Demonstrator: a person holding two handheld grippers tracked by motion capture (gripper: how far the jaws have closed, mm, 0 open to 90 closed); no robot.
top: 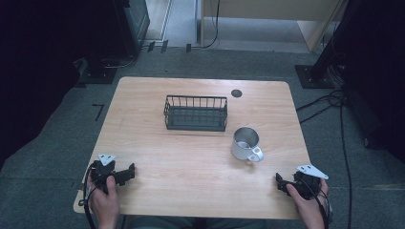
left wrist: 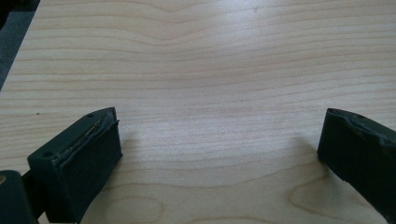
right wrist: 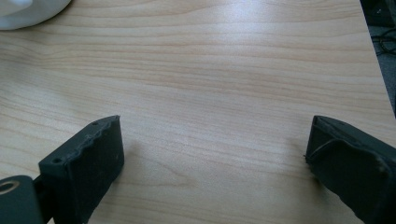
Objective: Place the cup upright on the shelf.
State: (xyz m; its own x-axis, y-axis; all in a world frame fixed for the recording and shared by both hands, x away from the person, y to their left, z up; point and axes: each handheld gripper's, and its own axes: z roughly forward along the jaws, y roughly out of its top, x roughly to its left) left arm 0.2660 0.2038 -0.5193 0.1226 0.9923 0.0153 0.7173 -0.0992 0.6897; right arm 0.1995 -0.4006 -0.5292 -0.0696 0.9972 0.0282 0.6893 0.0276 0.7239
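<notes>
Nothing is yet done: the mug (top: 247,143) stands on the desk (top: 191,162) just beside the basket (top: 196,113), untouched, while both tongs, left (top: 128,172) and right (top: 278,180), are held apart at the near edge.

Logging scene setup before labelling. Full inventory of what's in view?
table: 1, light wood, centre of the high view, on grey floor
wire basket: 1, dark, far middle of the table, nothing visible in it
mug: 1, metal-grey with handle, upright, right of centre, nearer than the basket, handle toward the person
round disc: 1, black, far edge of the table
cables: several, black, on the floor to the right
left gripper: 1, black, near left table edge, jaws wide apart, holding nothing
right gripper: 1, black, near right table edge, jaws wide apart, holding nothing
hands: 2, one on each gripper
</notes>
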